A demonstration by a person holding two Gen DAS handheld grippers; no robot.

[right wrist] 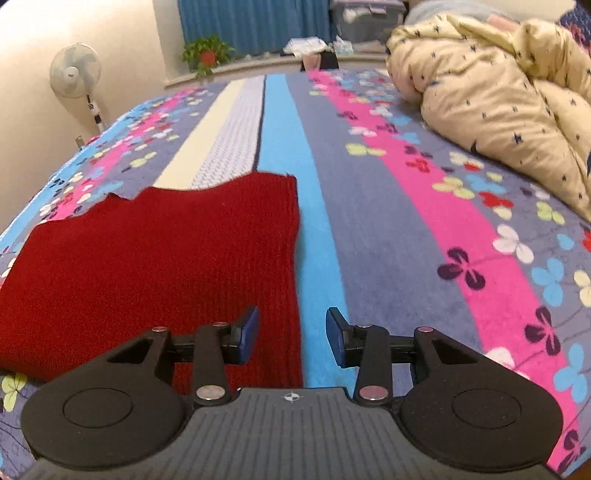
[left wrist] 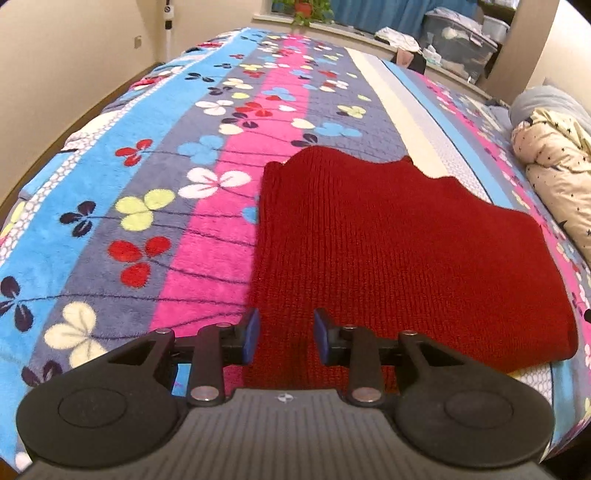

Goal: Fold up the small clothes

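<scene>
Dark red knitted garment folded flat on a fleece blanket striped blue, grey and pink with clover flowers (ribbed knit, uneven far edge). Left gripper low over the garment's near left edge, jaws apart, blue pads clear of the knit, nothing pinched between them. Right gripper over the garment's near right edge, jaws likewise apart and gripping nothing; left pad above the red knit, right pad above the blue stripe of the blanket. Garment lying between the two grippers, flat on the bed, well apart from the cream quilt with dark stars bunched at the right. Further back: a pedestal fan by the wall, a potted plant on the sill, blue curtains, plastic storage bins.
</scene>
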